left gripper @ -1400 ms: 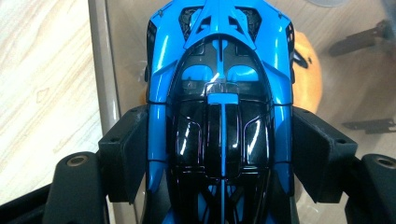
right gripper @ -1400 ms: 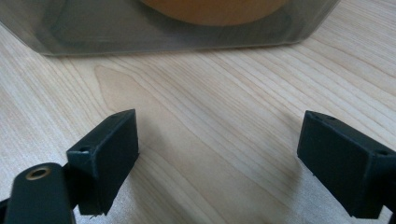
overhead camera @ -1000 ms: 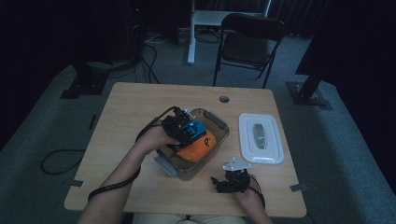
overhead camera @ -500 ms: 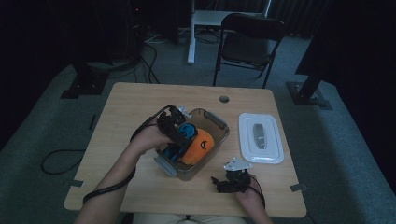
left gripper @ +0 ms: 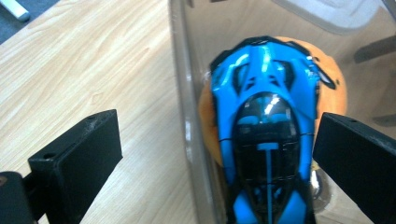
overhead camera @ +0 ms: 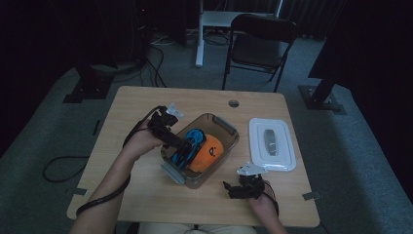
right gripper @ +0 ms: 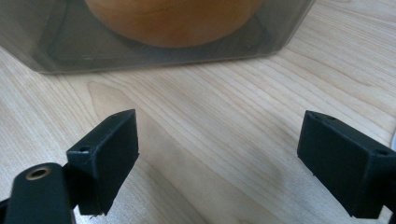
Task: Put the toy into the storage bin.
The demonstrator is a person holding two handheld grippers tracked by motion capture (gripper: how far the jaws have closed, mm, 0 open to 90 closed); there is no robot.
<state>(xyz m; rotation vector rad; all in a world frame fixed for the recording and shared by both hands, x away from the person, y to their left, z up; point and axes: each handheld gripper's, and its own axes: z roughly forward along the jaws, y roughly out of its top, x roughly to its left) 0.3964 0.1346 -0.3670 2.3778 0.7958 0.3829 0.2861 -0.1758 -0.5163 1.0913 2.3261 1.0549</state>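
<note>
A clear plastic container (overhead camera: 229,127) stands mid-table with a blue toy car (overhead camera: 192,144) lying on an orange rounded toy (overhead camera: 210,152) inside it. My left gripper (overhead camera: 182,146) hovers at the container's left side. Its jaws have just been opening and now stand open, one outside the wall (left gripper: 187,93), the other past the car (left gripper: 264,116), neither pad touching it. In the left gripper view the left gripper (left gripper: 219,135) looks down on the car and the orange toy (left gripper: 334,84). My right gripper (overhead camera: 231,189) rests open on the table, facing the container (right gripper: 140,51) and the orange toy (right gripper: 177,18); right gripper (right gripper: 219,135) holds nothing.
A white lid (overhead camera: 272,144) lies flat on the table to the right of the container. The wooden table (overhead camera: 146,102) has a cable hole (overhead camera: 234,103) at the back. A dark folding chair (overhead camera: 260,44) stands beyond the far edge.
My left gripper has drawn back to the left from over the container and its jaws have widened. The blue car now lies in the container. The right gripper has not moved.
</note>
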